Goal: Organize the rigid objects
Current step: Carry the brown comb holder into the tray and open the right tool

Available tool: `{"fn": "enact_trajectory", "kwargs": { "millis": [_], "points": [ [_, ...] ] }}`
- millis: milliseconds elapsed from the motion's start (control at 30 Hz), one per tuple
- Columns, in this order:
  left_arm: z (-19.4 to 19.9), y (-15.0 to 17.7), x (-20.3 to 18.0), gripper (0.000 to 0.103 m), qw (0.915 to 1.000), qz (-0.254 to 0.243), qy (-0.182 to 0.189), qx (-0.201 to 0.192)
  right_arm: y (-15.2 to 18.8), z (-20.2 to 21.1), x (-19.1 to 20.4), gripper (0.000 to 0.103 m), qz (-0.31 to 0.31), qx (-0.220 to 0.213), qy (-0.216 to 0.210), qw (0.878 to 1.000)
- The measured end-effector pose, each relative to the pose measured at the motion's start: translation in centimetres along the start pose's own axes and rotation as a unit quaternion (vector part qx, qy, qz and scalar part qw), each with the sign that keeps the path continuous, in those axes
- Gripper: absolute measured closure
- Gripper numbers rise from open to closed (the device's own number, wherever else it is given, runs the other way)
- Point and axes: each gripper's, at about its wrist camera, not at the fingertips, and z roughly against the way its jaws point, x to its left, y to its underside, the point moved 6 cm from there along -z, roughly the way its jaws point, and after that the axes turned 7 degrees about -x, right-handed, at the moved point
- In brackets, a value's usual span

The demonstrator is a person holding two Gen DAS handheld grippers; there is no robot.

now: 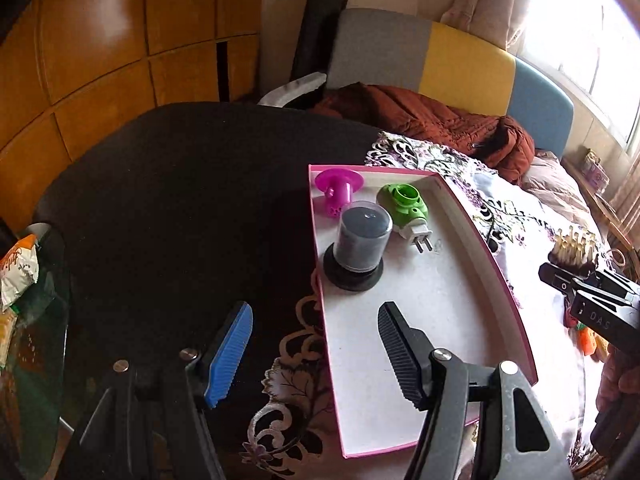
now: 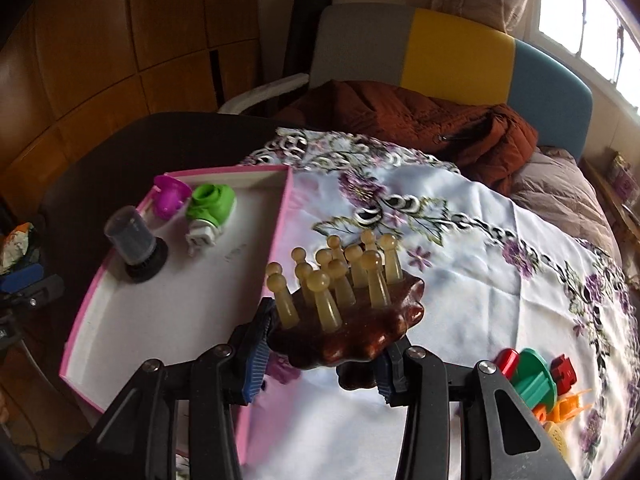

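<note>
The only clear lettering is "DAS", in pale capitals on the black body of the right gripper [image 1: 576, 272] as seen from the left wrist view — the letters sit on its lower jaw arm, running along it. A crumpled white and orange wrapper [image 1: 18, 270] at the left edge carries cursive orange script, too curled to read. A faint grey mark on the floor of the pink box [image 1: 440, 300] cannot be read.

Wood-panelled wall [image 1: 100, 40], grey-yellow-blue chair [image 1: 460, 64], bright window [image 1: 580, 32].
</note>
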Motion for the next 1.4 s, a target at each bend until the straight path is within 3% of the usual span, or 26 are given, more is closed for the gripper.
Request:
{"fn": "enact_trajectory", "kwargs": {
  "millis": [267, 600, 1200, 1400],
  "points": [
    [0.0, -0.2, 1.6, 0.037, 0.9998, 0.014, -0.011, 0.0, -1.8, -4.7, 5.6, 0.059, 0.034, 0.032, -0.03, 0.998],
    [-0.3, 0.3, 3.0, 0.037, 0.9995, 0.025, -0.016, 0.009, -1.6, -10.2, 7.1, 0.058, 0.053, 0.082, 0.001, 0.995],
    [-0.5, 1.0, 3.3, 0.037, 0.9993, 0.027, -0.022, 0.014, -1.6, -7.2, 7.5, 0.043, 0.033, 0.049, -0.006, 0.998],
    [-0.1, 1.0, 2.8, 0.037, 0.9995, 0.021, -0.023, 0.008, -1.3, -5.5, 7.7, 0.031, 0.023, 0.032, -0.007, 0.999]
  ]
}}
